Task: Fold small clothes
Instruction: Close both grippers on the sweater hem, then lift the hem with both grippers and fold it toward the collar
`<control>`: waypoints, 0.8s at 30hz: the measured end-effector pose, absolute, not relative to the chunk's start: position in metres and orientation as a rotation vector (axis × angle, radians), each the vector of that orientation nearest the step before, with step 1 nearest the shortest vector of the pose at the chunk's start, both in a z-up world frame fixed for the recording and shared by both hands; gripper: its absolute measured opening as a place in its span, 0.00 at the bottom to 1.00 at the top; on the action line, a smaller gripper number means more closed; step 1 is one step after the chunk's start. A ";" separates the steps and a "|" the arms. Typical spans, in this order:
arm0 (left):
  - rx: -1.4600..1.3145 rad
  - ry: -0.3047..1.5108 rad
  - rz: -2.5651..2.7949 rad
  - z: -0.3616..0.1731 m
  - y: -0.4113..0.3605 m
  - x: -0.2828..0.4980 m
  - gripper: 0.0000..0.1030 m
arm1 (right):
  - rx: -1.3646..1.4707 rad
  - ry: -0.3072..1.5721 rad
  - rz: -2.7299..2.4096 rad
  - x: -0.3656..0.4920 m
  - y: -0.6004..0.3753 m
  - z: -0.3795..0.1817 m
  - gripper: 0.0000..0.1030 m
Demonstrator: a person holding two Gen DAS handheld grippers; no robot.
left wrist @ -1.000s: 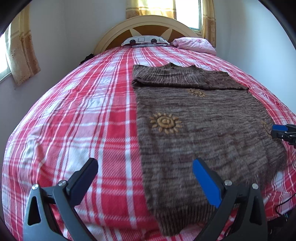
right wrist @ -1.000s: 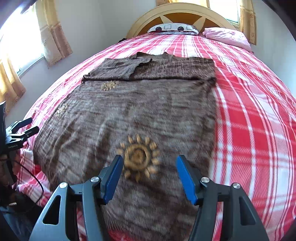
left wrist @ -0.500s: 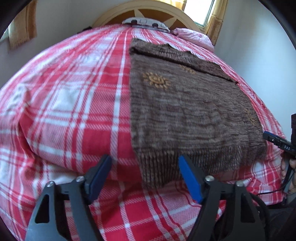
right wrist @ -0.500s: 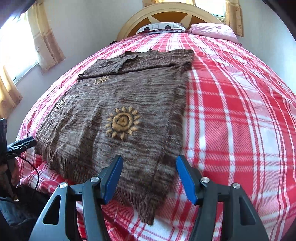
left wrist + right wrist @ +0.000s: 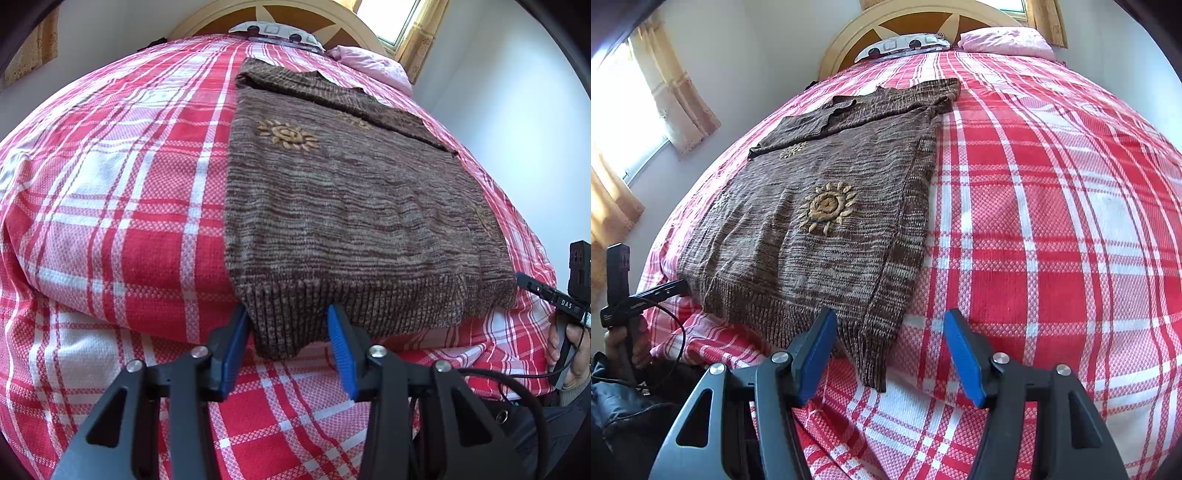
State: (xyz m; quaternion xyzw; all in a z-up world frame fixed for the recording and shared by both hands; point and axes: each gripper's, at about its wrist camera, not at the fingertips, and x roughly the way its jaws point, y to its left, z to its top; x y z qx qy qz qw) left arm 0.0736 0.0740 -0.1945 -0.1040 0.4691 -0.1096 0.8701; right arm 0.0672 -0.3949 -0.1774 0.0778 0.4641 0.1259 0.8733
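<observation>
A brown knit sweater [image 5: 340, 206] with yellow sun motifs lies flat on the bed, sleeves folded across its top; it also shows in the right wrist view [image 5: 820, 221]. Its ribbed hem hangs over the near edge of the bed. My left gripper [image 5: 286, 343] is open, with the hem's left corner between its blue pads. My right gripper [image 5: 890, 354] is open, with the hem's right corner just ahead of it, nearer the left pad. Each gripper appears at the edge of the other's view, the right one [image 5: 554, 295] and the left one [image 5: 646, 295].
The bed carries a red and white plaid cover [image 5: 110, 192]. A wooden headboard [image 5: 923, 22] and pillows, one pink [image 5: 1004, 40], stand at the far end. Curtained windows [image 5: 676, 96] flank the bed. A black cable [image 5: 498, 376] trails from the right gripper.
Both grippers have dropped low and moved in toward the sweater's hem at the near edge of the bed. The left jaws have narrowed around the hem corner. The sweater has not moved.
</observation>
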 end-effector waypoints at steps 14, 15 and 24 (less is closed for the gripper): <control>-0.321 1.011 -0.310 -0.203 0.085 0.082 0.28 | 0.223 1.063 0.351 0.060 -0.382 -0.200 0.41; -0.326 1.020 -0.323 -0.203 0.085 0.082 0.18 | 0.256 1.057 0.358 0.061 -0.386 -0.201 0.36; -0.271 0.945 -0.358 -0.170 0.083 0.064 0.10 | 0.308 0.994 0.454 0.055 -0.387 -0.187 0.05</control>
